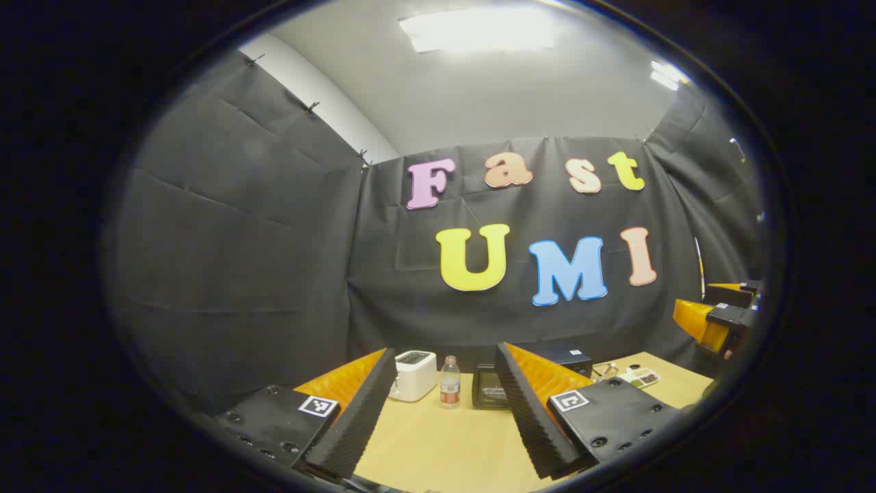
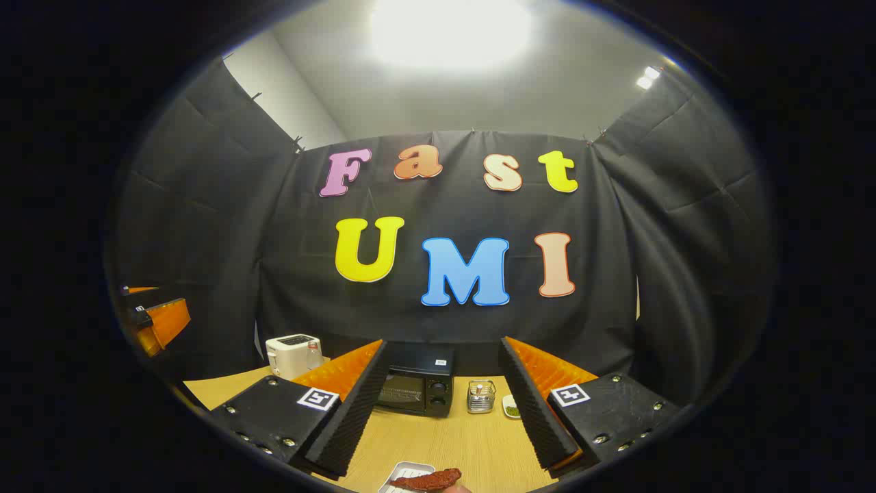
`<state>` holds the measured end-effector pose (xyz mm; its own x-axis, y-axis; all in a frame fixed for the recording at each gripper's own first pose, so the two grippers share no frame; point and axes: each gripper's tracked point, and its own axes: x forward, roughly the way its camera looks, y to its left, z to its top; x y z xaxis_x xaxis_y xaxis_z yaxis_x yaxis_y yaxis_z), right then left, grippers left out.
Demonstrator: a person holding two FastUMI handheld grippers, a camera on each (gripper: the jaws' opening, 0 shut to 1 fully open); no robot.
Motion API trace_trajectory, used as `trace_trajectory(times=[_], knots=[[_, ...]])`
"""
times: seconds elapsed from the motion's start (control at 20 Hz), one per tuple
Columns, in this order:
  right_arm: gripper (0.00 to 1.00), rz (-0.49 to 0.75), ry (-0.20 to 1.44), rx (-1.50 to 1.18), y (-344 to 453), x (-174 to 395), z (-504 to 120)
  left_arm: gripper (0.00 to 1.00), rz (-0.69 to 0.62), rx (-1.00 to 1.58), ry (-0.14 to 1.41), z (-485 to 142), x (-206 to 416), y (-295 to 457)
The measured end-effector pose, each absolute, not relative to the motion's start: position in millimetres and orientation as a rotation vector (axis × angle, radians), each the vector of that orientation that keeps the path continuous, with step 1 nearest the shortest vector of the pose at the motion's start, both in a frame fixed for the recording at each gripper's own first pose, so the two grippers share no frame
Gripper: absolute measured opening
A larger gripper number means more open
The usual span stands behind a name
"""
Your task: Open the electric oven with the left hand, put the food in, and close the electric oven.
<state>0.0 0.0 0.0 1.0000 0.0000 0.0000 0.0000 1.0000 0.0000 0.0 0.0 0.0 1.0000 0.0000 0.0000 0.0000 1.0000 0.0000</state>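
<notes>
Two claws, both released and holding nothing, raised above the table.

Left claw: fingers spread wide, pointed at the back of the table. Between the fingers, far off: a toaster, a bottle, and a dark box just right of the bottle, half hidden by the right finger, probably part of the oven. Right claw shows at the right edge of this view, well apart.

Right claw: fingers likewise apart, aimed straight at the oven. Oven sits at the back of the table against the cloth wall, door shut, knobs on its right side. A small wire rack stands just right of it, then a small dish with something green. Toaster sits further left.

Food: a reddish-brown piece lying on a pale tray at the near edge, below the right claw. Likely set there for an easy right-hand pickup while the left works the door.

Judgement: task not begun. Both claws hang back, open, ready to approach. Left must reach the oven door first.
</notes>
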Motion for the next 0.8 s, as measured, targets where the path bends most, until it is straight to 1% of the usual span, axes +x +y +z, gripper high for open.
trace_trajectory(times=[0.7,0.8], knots=[[0.97,-0.017,0.003,0.009,-30.9,2.3,-8.5,1.0,-0.028,0.016,-0.018,3.4,2.4,-40.9],[0.97,-0.012,-0.01,-0.001,-35.1,2.4,-8.0,0.97,-0.035,0.006,-0.024,3.0,2.5,-49.5]])
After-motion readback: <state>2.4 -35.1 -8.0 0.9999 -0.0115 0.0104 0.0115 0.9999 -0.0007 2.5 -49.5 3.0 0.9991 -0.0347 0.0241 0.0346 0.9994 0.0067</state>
